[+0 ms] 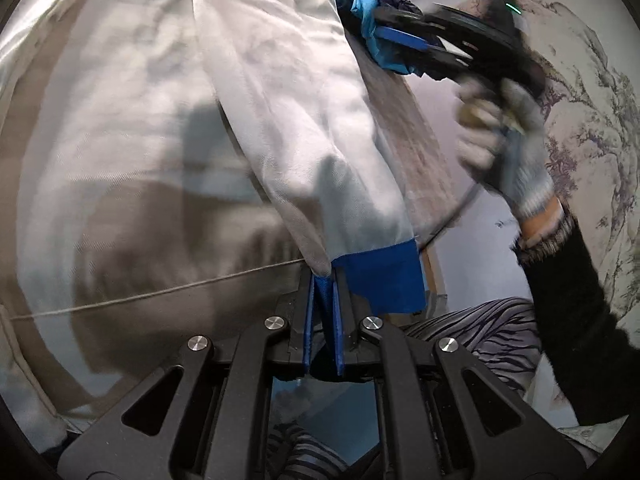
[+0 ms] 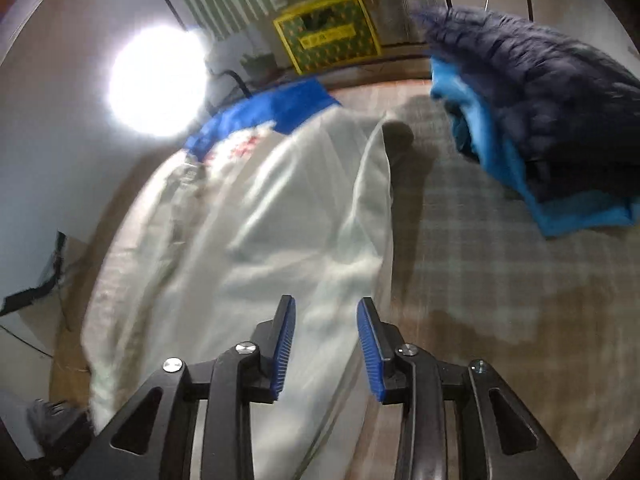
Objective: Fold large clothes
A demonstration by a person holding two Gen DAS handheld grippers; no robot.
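A large white garment [image 1: 132, 128] with blue trim lies spread on a plaid surface. One white sleeve [image 1: 304, 128] ends in a blue cuff [image 1: 380, 280]. My left gripper [image 1: 324, 280] is shut on that cuff. My right gripper [image 1: 404, 46], held in a gloved hand, shows blurred at the upper right of the left wrist view. In the right wrist view the right gripper [image 2: 326, 312] is open and empty, just above the white garment [image 2: 256, 216], whose blue collar [image 2: 272, 112] lies at the far end.
A folded pile of dark navy quilted jacket [image 2: 532, 92] and light blue cloth [image 2: 504, 160] sits at the far right on the plaid surface [image 2: 480, 264]. A yellow box [image 2: 328, 32] and a bright lamp [image 2: 158, 80] stand beyond. A patterned wall [image 1: 592, 112] is on the right.
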